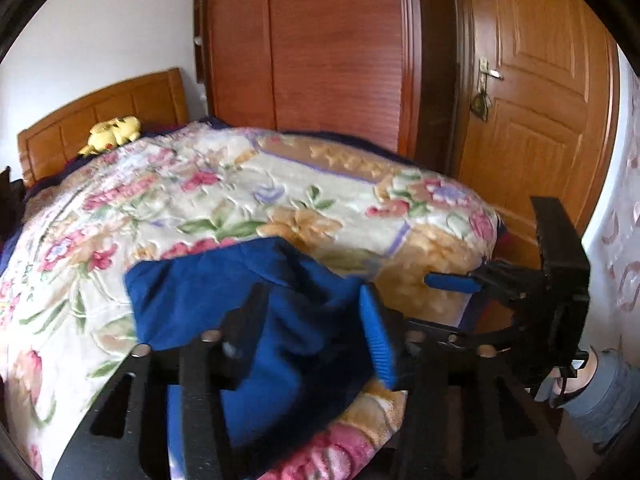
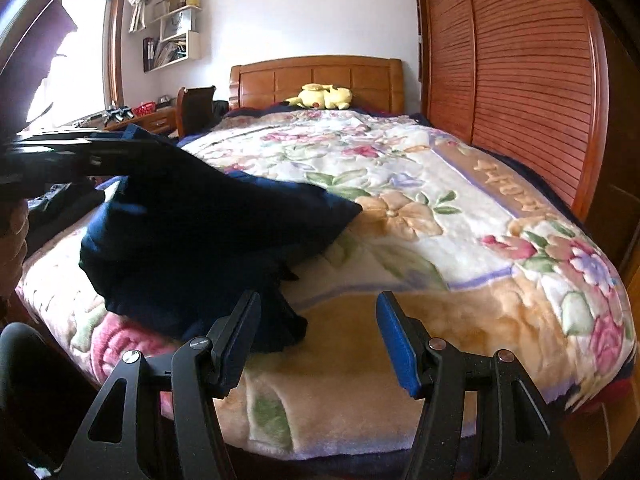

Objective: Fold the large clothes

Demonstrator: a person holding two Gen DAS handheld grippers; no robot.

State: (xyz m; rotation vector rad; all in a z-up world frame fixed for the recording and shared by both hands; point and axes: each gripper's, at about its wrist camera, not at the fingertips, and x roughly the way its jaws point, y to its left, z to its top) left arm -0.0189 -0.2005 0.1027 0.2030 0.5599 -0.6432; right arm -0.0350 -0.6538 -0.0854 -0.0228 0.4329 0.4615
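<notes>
A dark blue garment point(image 1: 256, 312) lies bunched on the near end of the floral blanket point(image 1: 200, 200). My left gripper point(image 1: 312, 320) has its jaws wide apart with the blue cloth draped between and over its fingers point(image 1: 378, 340); whether it grips the cloth I cannot tell. In the right wrist view the garment point(image 2: 208, 240) looks navy and its upper edge is lifted at the left by the left gripper point(image 2: 80, 156). My right gripper point(image 2: 318, 328) is open and empty, just right of the garment's hanging end, above the blanket point(image 2: 420, 208). It also shows in the left wrist view point(image 1: 520, 288).
A yellow plush toy point(image 2: 324, 96) lies by the wooden headboard point(image 2: 316, 76). A slatted wooden wardrobe point(image 2: 516, 80) runs along the bed's right side. A wooden door point(image 1: 536, 100) stands beyond the bed's foot. A desk and chair point(image 2: 196, 108) are left of the bed.
</notes>
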